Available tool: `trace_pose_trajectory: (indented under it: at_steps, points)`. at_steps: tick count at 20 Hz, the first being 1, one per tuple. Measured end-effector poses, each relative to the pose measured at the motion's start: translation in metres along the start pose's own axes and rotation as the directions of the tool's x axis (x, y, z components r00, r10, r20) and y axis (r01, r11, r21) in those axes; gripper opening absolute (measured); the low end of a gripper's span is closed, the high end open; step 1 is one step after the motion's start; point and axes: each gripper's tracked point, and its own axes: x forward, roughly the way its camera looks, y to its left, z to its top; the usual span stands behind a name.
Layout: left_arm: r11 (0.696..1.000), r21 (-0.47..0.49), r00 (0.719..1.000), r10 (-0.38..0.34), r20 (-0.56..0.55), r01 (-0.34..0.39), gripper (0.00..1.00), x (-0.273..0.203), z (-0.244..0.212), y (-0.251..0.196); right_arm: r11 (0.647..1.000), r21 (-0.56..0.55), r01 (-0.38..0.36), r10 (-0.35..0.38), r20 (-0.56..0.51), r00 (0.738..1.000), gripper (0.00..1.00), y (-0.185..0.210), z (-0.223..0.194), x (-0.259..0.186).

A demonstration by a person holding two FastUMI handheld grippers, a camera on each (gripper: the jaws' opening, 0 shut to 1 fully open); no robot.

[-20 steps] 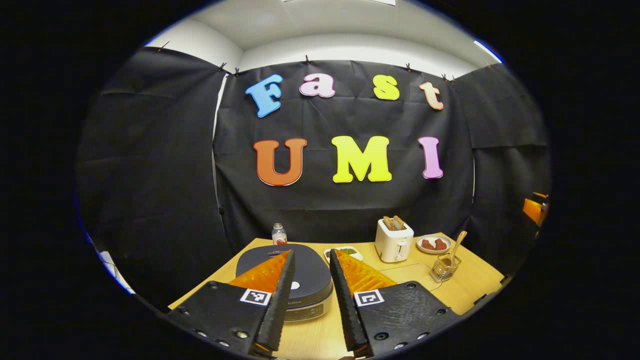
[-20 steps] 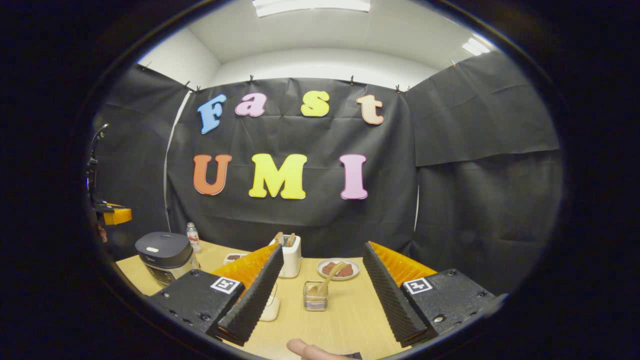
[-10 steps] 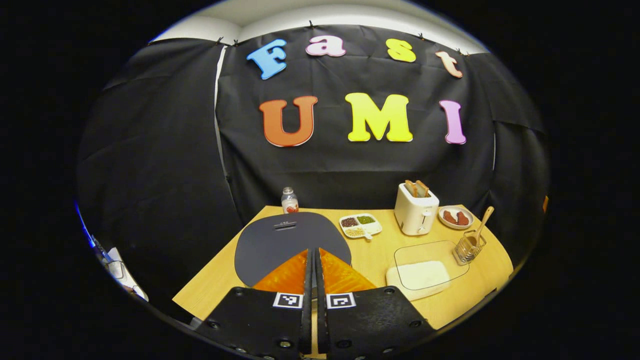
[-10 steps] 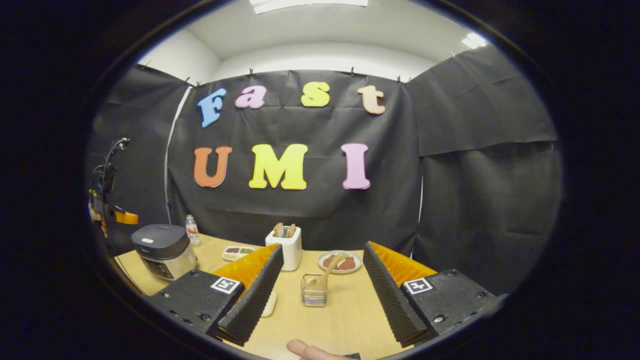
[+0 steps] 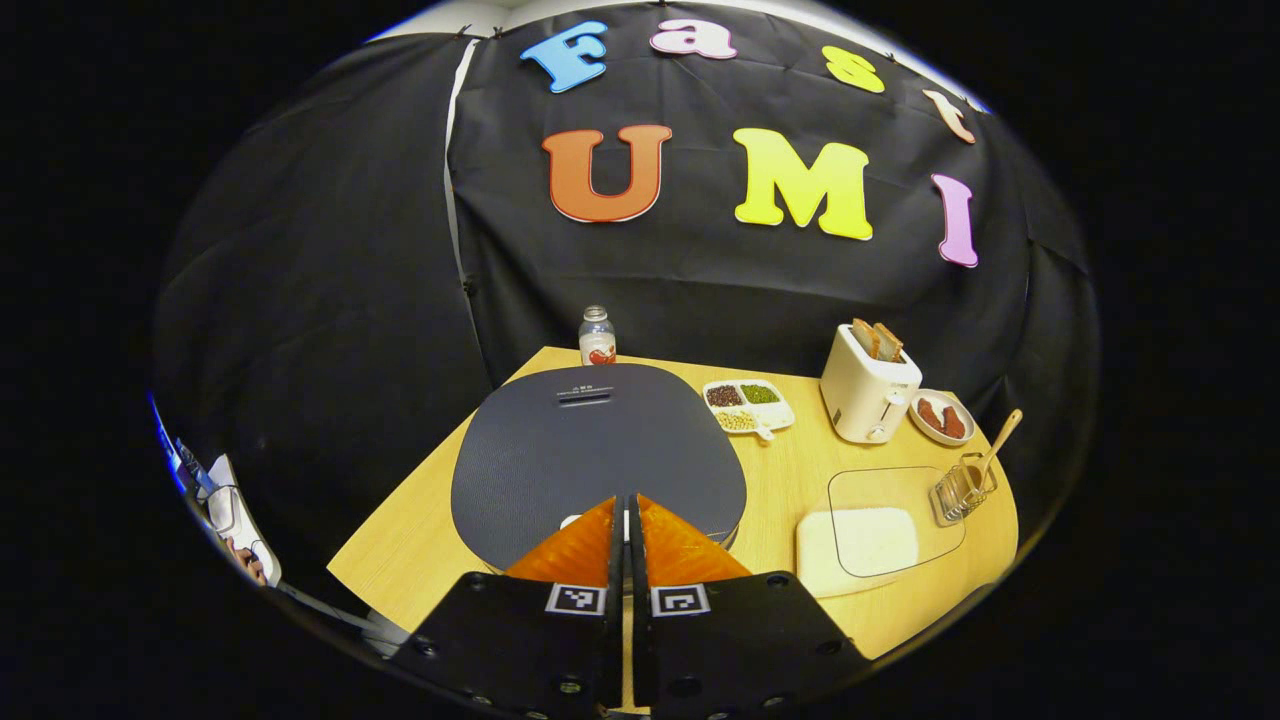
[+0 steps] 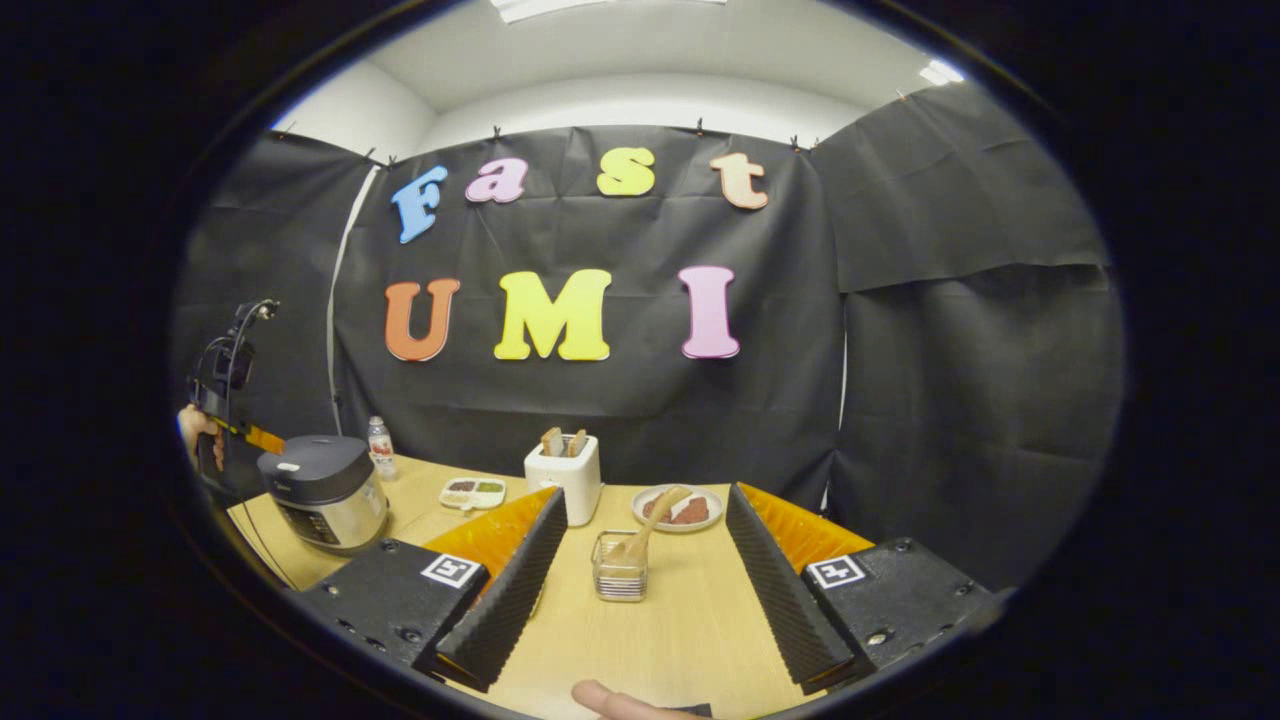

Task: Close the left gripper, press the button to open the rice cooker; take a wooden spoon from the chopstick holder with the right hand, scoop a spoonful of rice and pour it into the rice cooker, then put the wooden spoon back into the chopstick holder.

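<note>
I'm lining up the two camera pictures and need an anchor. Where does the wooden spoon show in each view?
Left gripper view: the wooden spoon stands tilted in the wire holder at the table's far right edge.
Right gripper view: the spoon leans in the same holder, centre of the picture, framed by the right gripper's open fingers.
Shared landmark: the white toaster, beyond the holder.

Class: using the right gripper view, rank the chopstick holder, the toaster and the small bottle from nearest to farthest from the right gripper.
1. Chopstick holder: straight ahead, framed by the open right gripper.
2. Toaster: behind it, slightly left.
3. Small bottle: far left, at the table's back edge.
</note>
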Motion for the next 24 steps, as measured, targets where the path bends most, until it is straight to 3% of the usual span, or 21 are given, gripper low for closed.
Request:
trace_pose_trajectory:
  at_steps: [7,13,17,20,22,24]
  points:
    - [0.999,-0.003,0.996,0.047,-0.076,-0.048,0.03,0.015,-0.021,0.012,1.0,-0.001,0.008,-0.008,-0.007,1.0,1.0,-0.008,-0.005,0.0]
    - [0.996,0.052,0.992,0.075,-0.102,-0.07,0.04,0.017,-0.023,0.012,1.0,-0.002,0.001,-0.001,-0.012,1.0,1.0,-0.005,-0.005,-0.002]
    - [0.996,0.01,0.989,0.09,-0.114,-0.09,0.05,0.018,-0.024,0.012,1.0,-0.003,-0.002,0.002,-0.018,1.0,1.0,-0.003,-0.008,-0.005]
    - [0.996,-0.084,0.999,0.023,-0.035,-0.026,0.03,0.005,-0.006,0.011,1.0,-0.007,-0.004,0.003,-0.022,1.0,1.0,-0.003,-0.009,-0.011]
    - [0.997,-0.079,0.994,0.035,0.102,-0.026,0.05,-0.01,0.021,0.019,1.0,-0.01,0.003,-0.004,-0.02,1.0,1.0,-0.005,-0.012,-0.014]
    - [0.996,-0.044,0.968,0.081,0.239,-0.073,0.3,-0.037,0.057,0.025,1.0,0.0,0.014,-0.014,-0.021,1.0,1.0,-0.008,-0.013,-0.014]
